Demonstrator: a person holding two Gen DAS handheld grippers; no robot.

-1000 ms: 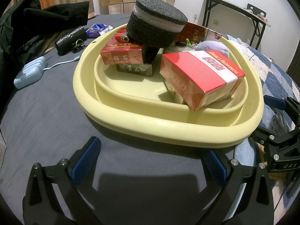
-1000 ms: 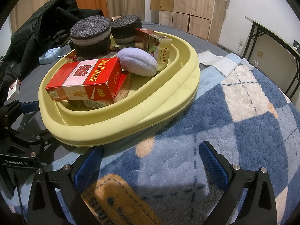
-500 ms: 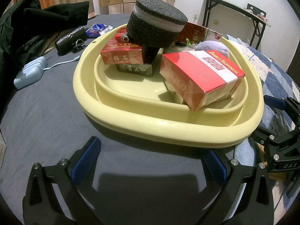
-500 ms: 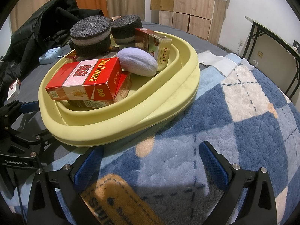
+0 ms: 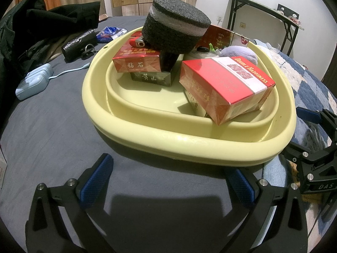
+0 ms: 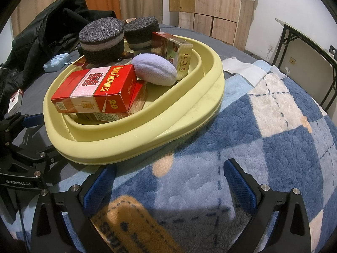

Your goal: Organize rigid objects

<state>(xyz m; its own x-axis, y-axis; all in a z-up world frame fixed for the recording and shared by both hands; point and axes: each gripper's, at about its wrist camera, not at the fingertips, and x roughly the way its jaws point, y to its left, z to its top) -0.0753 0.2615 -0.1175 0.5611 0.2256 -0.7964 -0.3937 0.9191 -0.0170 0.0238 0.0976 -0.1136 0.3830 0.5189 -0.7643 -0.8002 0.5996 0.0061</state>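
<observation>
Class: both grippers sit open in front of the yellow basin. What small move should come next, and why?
Probably the right gripper should advance toward the Double Happiness box: it lies tilted atop other packs at the yellow basin near edge, and both grippers are open, empty.

A black jacket [image 5: 52,19] lies upper left, a light-blue case [image 5: 33,83] below it at the left edge. A folding table [image 5: 263,10] stands upper right; wooden cabinets [image 6: 210,6] line the top.

A foam puck [image 5: 175,31] hides the lighter's [image 5: 138,42] far end.
</observation>
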